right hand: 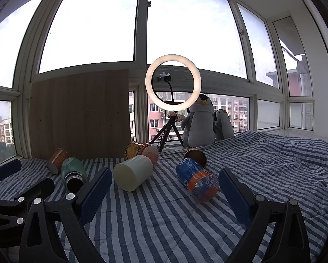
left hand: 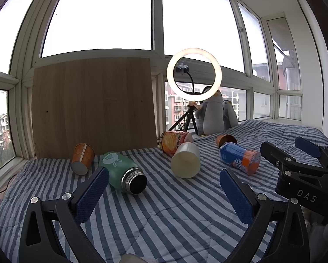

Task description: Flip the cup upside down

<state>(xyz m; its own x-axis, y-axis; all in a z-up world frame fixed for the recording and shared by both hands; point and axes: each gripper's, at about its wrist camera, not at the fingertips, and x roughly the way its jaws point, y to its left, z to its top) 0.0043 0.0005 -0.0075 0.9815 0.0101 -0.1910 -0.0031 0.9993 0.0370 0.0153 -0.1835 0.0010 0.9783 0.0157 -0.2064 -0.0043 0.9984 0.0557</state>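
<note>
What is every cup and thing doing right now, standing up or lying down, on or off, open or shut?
Green flask: lying down, lid off.
Cream cup: lying down.
Blue and orange cup: lying down.
Orange paper cup: tipped over.
Orange noodle cup: lying down.
Copper cup: lying down.
Ring light: on.
Left gripper: open, empty.
Right gripper: open, empty.

Cream cup (right hand: 133,173) lies on bed (right hand: 273,164); flask (right hand: 73,173) left of it, blue can (right hand: 196,179) right, noodle tub (right hand: 142,151) behind.

Six cups (left hand: 185,163) on their sides, scattered on striped bedspread (left hand: 164,208)
</note>
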